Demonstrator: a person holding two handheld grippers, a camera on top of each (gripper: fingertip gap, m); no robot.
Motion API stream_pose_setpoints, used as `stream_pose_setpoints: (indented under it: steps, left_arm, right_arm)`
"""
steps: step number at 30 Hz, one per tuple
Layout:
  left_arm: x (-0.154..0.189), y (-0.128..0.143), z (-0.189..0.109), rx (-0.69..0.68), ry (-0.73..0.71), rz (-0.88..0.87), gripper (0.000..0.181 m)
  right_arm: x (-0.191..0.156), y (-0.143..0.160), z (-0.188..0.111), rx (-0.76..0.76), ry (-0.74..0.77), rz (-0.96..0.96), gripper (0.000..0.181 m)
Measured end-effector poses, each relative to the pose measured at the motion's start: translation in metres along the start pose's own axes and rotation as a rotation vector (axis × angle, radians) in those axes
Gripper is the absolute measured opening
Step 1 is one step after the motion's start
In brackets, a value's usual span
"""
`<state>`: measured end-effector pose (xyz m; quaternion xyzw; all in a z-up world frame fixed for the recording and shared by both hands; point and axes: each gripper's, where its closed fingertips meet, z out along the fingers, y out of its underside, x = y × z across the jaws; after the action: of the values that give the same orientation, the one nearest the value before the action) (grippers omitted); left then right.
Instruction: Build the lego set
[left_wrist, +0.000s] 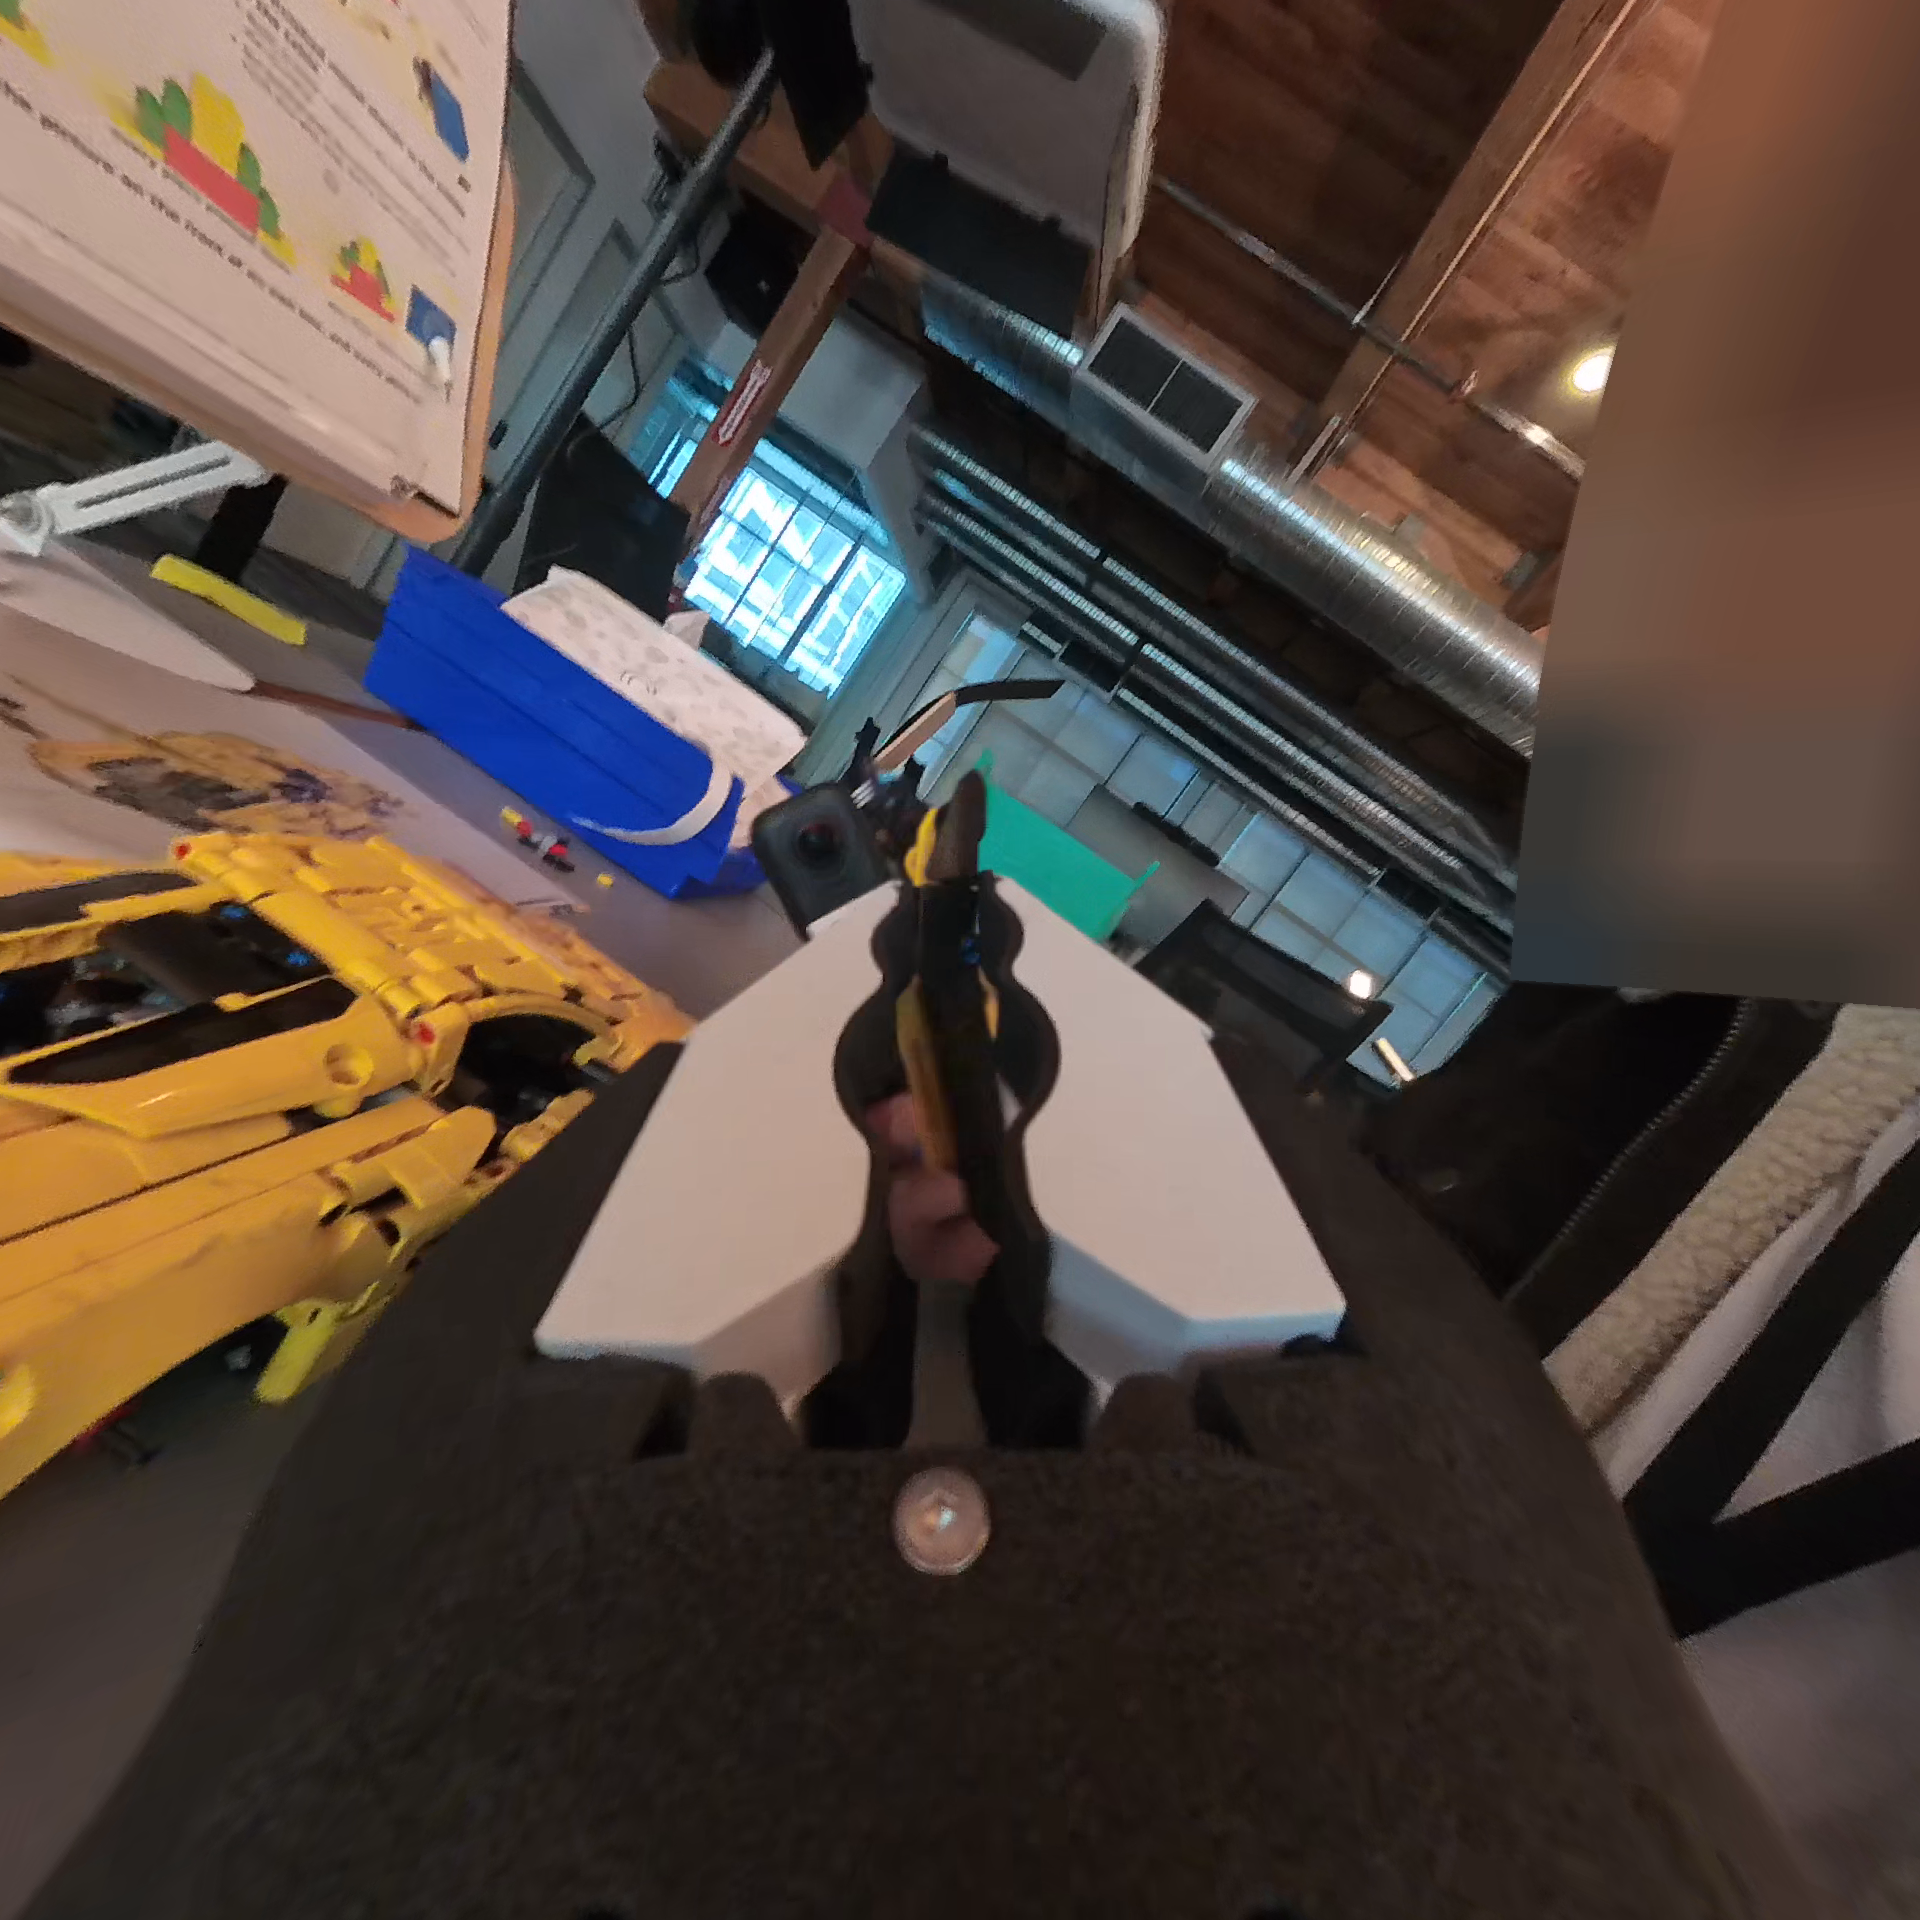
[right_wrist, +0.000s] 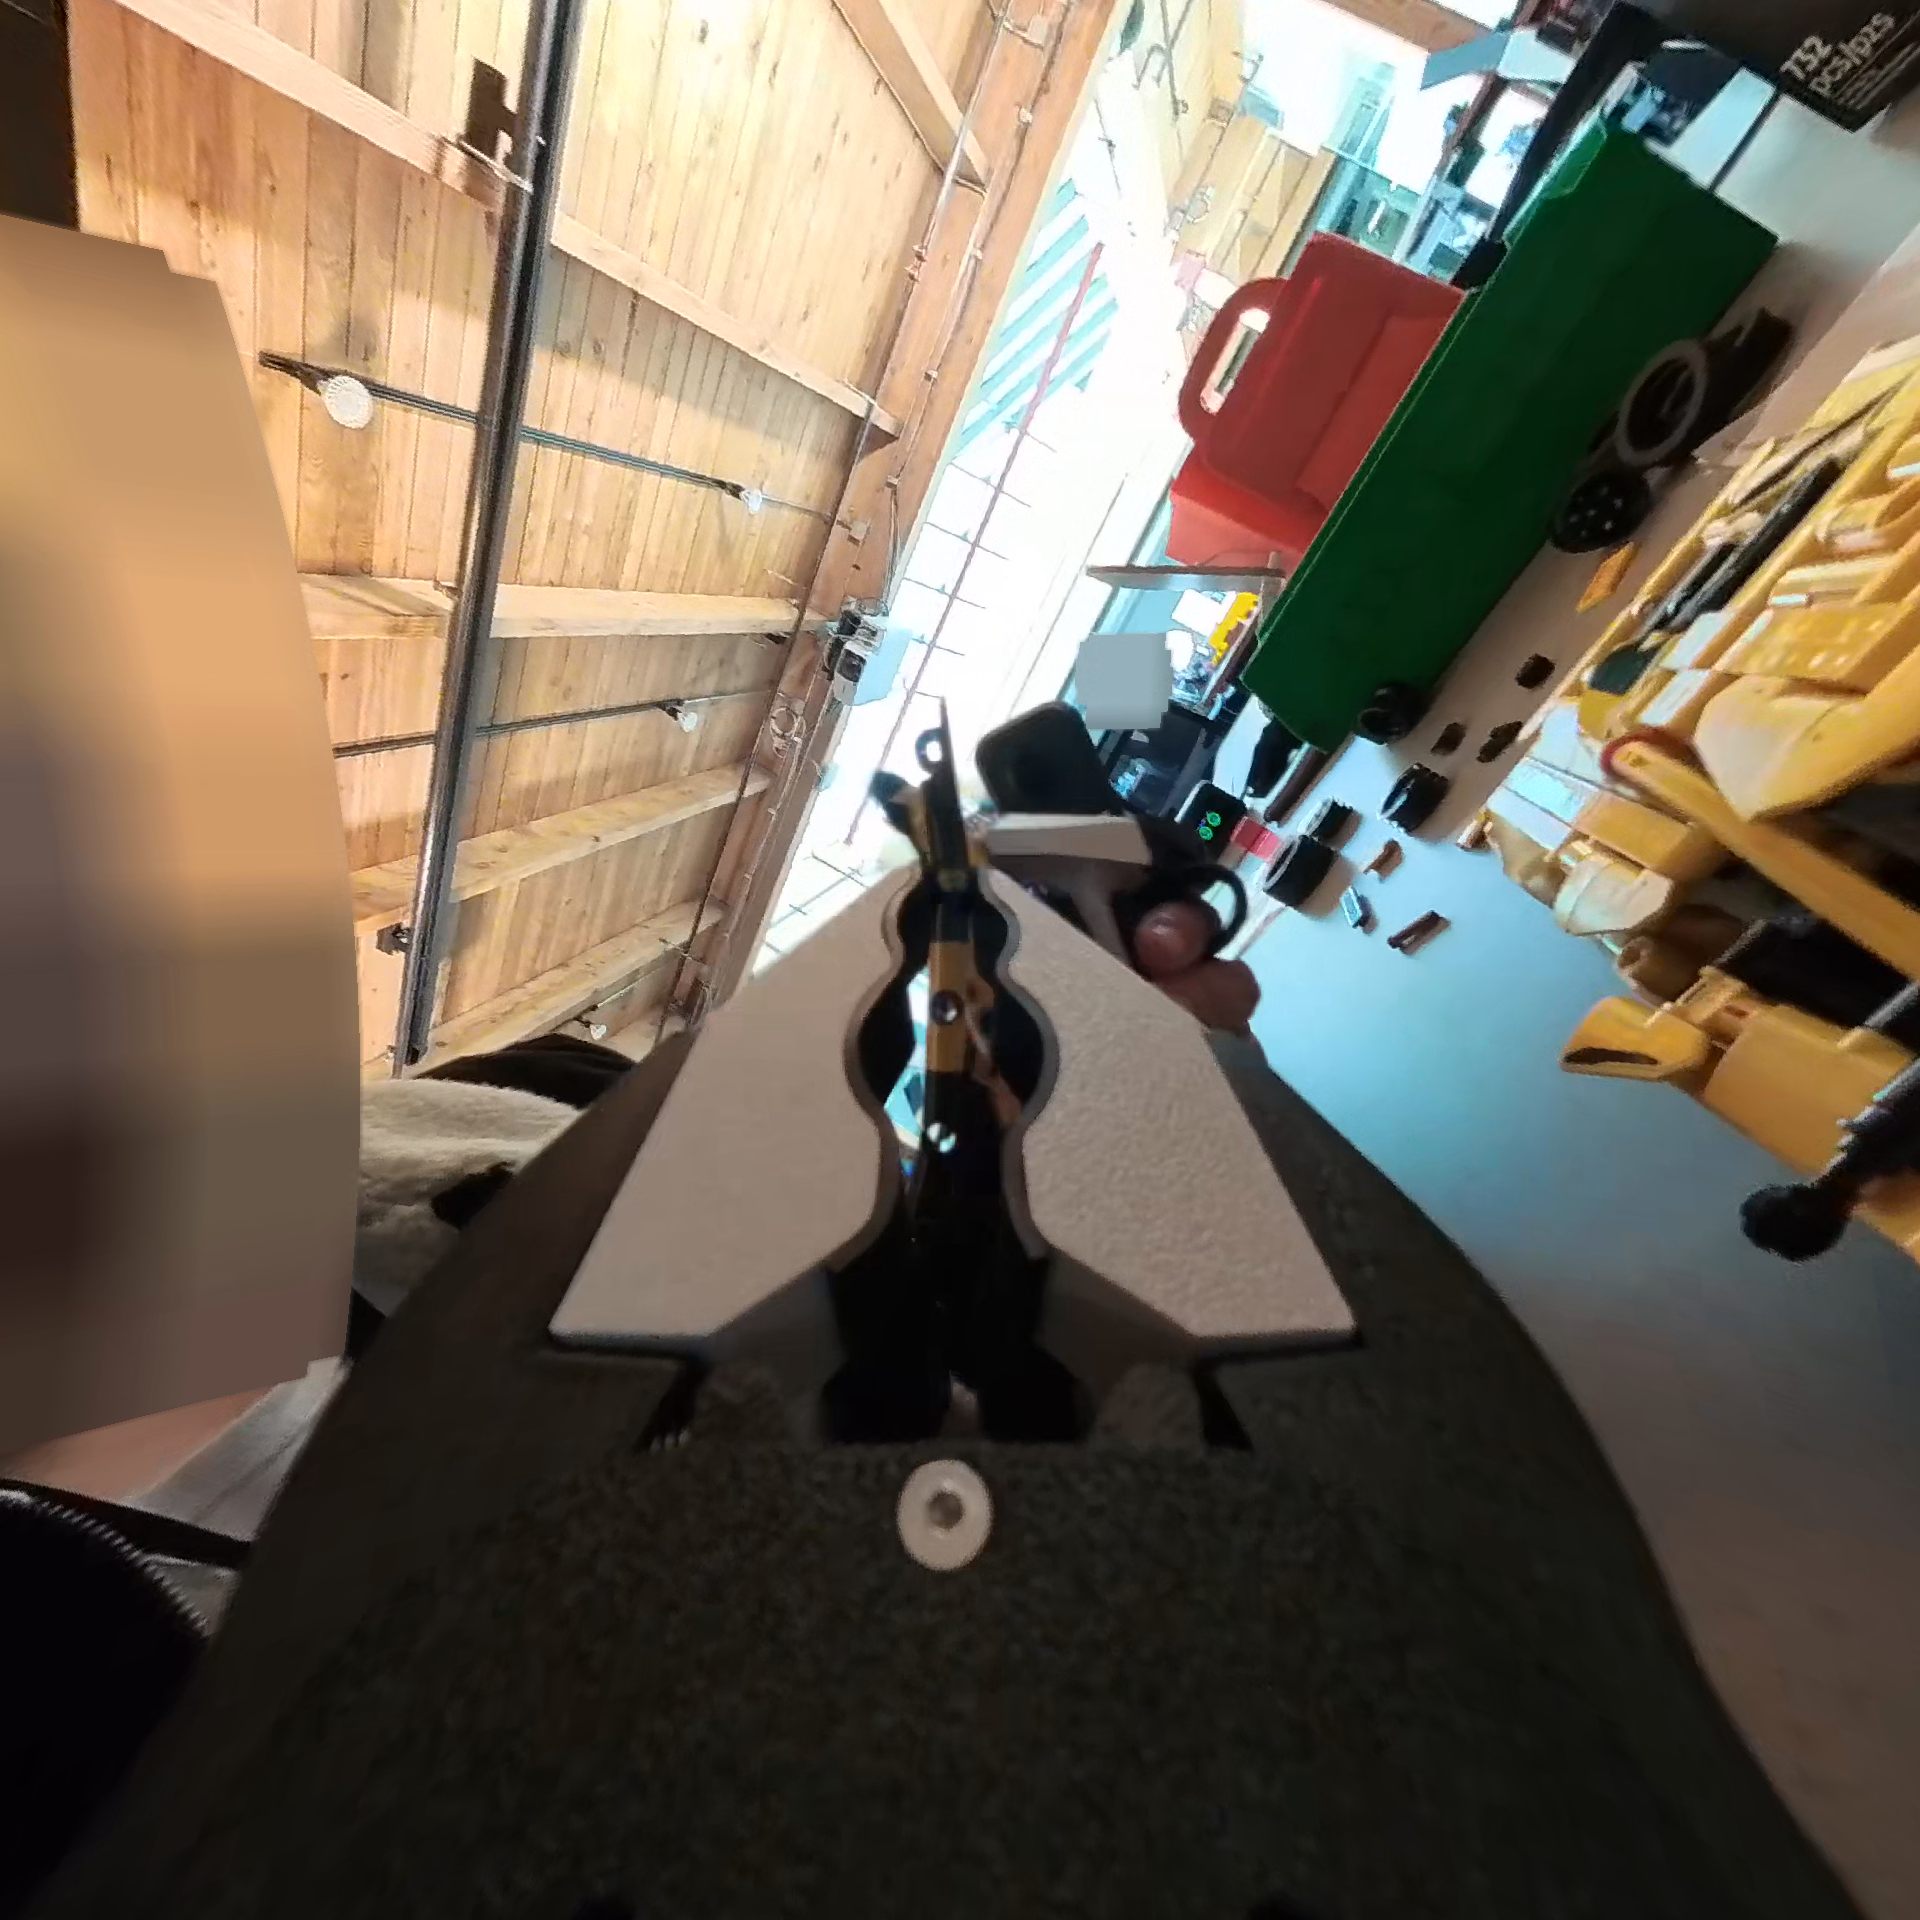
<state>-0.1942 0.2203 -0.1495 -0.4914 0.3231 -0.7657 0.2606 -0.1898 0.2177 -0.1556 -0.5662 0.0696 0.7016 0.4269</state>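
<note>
Where the two tools meet in mid-air, the left gripper has its white fingers pressed narrow on a slim black-and-yellow lego assembly, and the right gripper clamps the same assembly between its own white fingers from the opposite side. Each tool's body is a dark, grainy, foam-like block with a round metal fastener near its middle. In the left wrist view the other tool's camera sits just behind the held piece, with a person's fingers showing below.

To the left, lower and near, the partly built yellow lego car lies on the grey table, smooth panels over dark gaps. Beyond it small loose pieces are scattered in front of a blue bin, and an instruction board stands further back.

In the right wrist view the car lies at the right, with black wheels and small parts on the open table between. A green bin and a red bin stand at the far edge. Wooden ceiling planks fill the distance.
</note>
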Motion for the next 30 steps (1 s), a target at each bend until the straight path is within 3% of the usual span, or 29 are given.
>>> stream_pose_setpoints:
  steps: [9,11,14,18,20,30]
  left_arm:
    - [-0.016,0.029,-0.006,-0.229,-0.099,0.053,0.01]
    - [-0.019,0.036,-0.015,-0.318,-0.117,0.109,0.01]
    - [-0.028,0.053,-0.037,-0.508,-0.161,0.194,0.01]
    - [-0.019,0.042,-0.04,-0.435,-0.103,0.189,0.01]
    - [-0.016,0.036,-0.038,-0.394,-0.087,0.186,0.01]
    - [0.01,0.024,-0.037,-0.307,0.036,0.212,0.01]
  right_arm:
    - [0.009,0.007,-0.005,-0.093,0.156,-0.173,0.006]
    - [0.024,0.003,-0.019,-0.145,0.316,-0.289,0.006]
    - [0.063,0.015,-0.056,-0.455,0.689,-0.58,0.007]
    - [0.083,0.041,-0.09,-0.897,0.997,-0.839,0.008]
    - [0.085,0.05,-0.101,-1.039,1.069,-0.865,0.008]
    - [0.097,0.06,-0.119,-1.077,1.07,-0.745,0.008]
